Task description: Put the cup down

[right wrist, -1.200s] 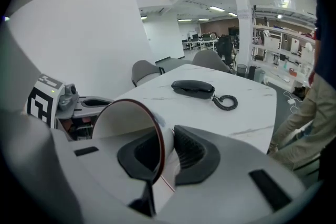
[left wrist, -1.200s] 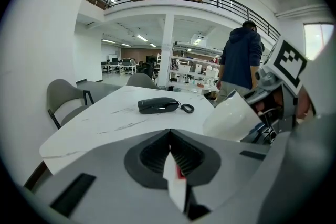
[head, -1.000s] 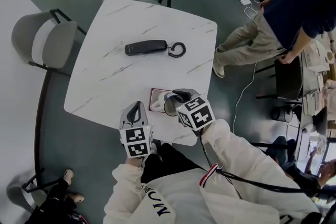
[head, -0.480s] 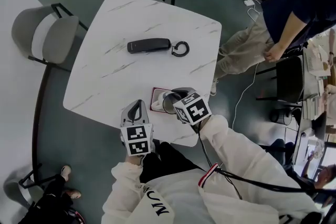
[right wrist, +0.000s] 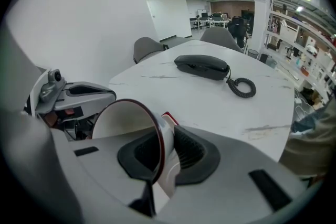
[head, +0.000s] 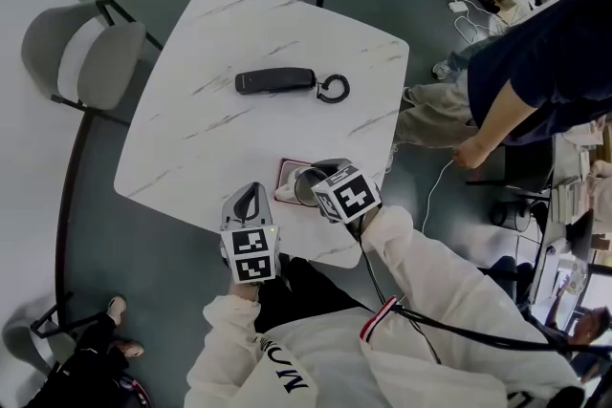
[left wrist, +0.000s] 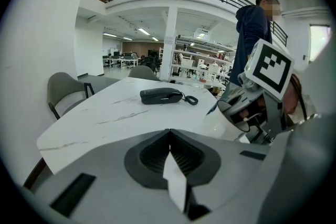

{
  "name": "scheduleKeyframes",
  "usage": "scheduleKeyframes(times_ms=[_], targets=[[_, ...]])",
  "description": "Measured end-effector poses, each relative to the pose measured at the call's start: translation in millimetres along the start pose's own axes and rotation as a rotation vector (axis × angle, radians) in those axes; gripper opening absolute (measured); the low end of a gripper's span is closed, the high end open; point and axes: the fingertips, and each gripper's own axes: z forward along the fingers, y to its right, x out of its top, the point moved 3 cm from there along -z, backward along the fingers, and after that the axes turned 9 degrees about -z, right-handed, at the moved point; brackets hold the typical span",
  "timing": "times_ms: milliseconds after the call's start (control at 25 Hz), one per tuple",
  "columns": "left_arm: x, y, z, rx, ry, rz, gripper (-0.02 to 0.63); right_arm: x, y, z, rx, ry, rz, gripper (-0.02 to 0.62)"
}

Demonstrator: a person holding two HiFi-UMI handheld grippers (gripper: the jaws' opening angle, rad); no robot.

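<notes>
Okay, my right gripper (head: 321, 175) is clamped on the side wall of a white ceramic cup with a dark red rim (head: 306, 189). In the right gripper view the wall sits pinched between the two pads, one inside the cup and one outside. The jaws stand only a little apart, as wide as the wall is thick. The cup is tilted, with its mouth turned towards my left gripper (head: 247, 202).

From the head view the cup is over a small square coaster with a red edge (head: 285, 171), near my edge of the white marble-pattern square table (head: 210, 129). I cannot tell whether the cup base touches the coaster.

My left gripper is just beside the cup on its left, over the table's near edge. Its jaws are together and hold nothing.

A black telephone handset with a coiled cord (head: 275, 81) lies near the middle of the table, well apart from the cup. Two grey upholstered chairs (head: 81, 72) stand at the far and left sides. A person in a dark top (head: 545, 62) stands to the right of the table.
</notes>
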Motion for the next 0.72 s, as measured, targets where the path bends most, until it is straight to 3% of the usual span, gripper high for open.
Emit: scheduleKeyframes(times_ms=[720], targets=[[-6, -11, 2, 0.023, -0.021, -0.023, 0.011, -6, -3, 21, 0.023, -0.112, -0.026, 0.044]])
